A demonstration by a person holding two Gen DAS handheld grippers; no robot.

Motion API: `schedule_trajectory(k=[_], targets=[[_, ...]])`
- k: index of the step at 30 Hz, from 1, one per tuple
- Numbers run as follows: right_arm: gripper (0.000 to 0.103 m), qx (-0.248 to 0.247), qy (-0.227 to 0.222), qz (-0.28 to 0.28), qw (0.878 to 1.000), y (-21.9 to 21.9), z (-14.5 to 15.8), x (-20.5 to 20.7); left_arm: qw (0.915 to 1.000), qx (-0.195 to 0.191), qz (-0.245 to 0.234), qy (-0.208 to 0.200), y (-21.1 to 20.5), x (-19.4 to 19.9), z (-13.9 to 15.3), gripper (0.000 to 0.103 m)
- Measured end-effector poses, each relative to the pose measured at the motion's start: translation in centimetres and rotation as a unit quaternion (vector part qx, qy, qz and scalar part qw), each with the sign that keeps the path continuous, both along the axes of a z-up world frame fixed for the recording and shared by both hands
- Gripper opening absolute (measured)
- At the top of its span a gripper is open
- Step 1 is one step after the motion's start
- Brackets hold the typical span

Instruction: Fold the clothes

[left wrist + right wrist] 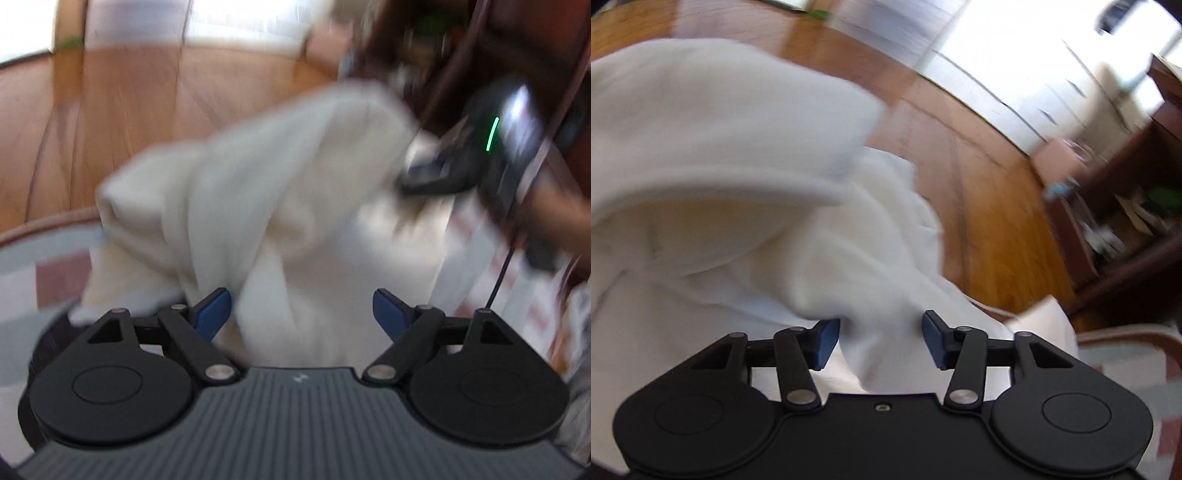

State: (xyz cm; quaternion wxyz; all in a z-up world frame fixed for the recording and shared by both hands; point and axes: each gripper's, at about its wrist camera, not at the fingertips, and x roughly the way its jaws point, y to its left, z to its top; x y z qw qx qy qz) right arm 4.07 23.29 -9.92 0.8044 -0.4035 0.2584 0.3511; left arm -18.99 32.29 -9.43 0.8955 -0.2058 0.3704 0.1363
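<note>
A white garment (280,206) hangs bunched and blurred in front of my left gripper (301,314), whose blue pads (212,312) stand wide apart with cloth between them but not pinched. In the left wrist view my right gripper (491,162) shows at the upper right, against the garment's far edge. In the right wrist view the garment (738,184) fills the left side, and a fold of it passes between my right gripper's (881,341) blue pads (932,341), which stand apart with a wide gap.
A patterned table surface (48,273) lies below the garment. Beyond it is a wooden floor (979,192). A dark wooden shelf unit (1126,206) with small items stands at the right. White cabinets (1015,92) line the far wall.
</note>
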Motion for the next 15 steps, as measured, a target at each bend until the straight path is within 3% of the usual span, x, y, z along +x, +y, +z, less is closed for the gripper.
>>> schedule_trajectory(k=[3, 5, 6, 7, 8, 10, 12, 13, 15], targets=[[0.045, 0.062, 0.053, -0.059, 0.995, -1.1, 0.2, 1.8, 0.9972, -0.003, 0.012, 0.074, 0.3, 1.9, -3.1, 0.084], [0.040, 0.091, 0.096, -0.077, 0.988, -1.7, 0.1, 3.0, 0.9952, -0.018, 0.037, 0.089, 1.6, 2.1, -4.4, 0.080], [0.040, 0.094, 0.097, -0.074, 0.988, -1.9, 0.0, 3.1, 0.9939, -0.026, 0.049, 0.095, 2.2, 2.2, -5.0, 0.059], [0.040, 0.096, 0.100, -0.071, 0.988, -2.0, -0.2, 3.3, 0.9942, -0.031, 0.054, 0.088, 2.5, 1.9, -5.0, 0.050], [0.043, 0.094, 0.105, -0.068, 0.988, -2.1, -0.5, 3.5, 0.9950, -0.020, 0.057, 0.080, 2.6, 1.8, -4.5, 0.034], [0.045, 0.096, 0.112, -0.068, 0.987, -2.0, -1.4, 3.7, 0.9957, 0.027, 0.058, 0.068, 2.1, 1.7, -3.4, 0.027], [0.029, 0.101, 0.116, -0.072, 0.986, -1.8, -2.4, 3.7, 0.9925, 0.089, 0.058, 0.060, 1.3, 1.8, -2.7, 0.024], [0.015, 0.112, 0.117, -0.076, 0.984, -1.9, -2.6, 3.7, 0.9901, 0.112, 0.061, 0.058, 1.2, 1.7, -2.5, 0.023], [0.012, 0.174, 0.120, -0.103, 0.972, -3.1, -2.0, 3.1, 0.9845, 0.148, 0.077, 0.052, 1.5, 1.4, -2.0, 0.018]])
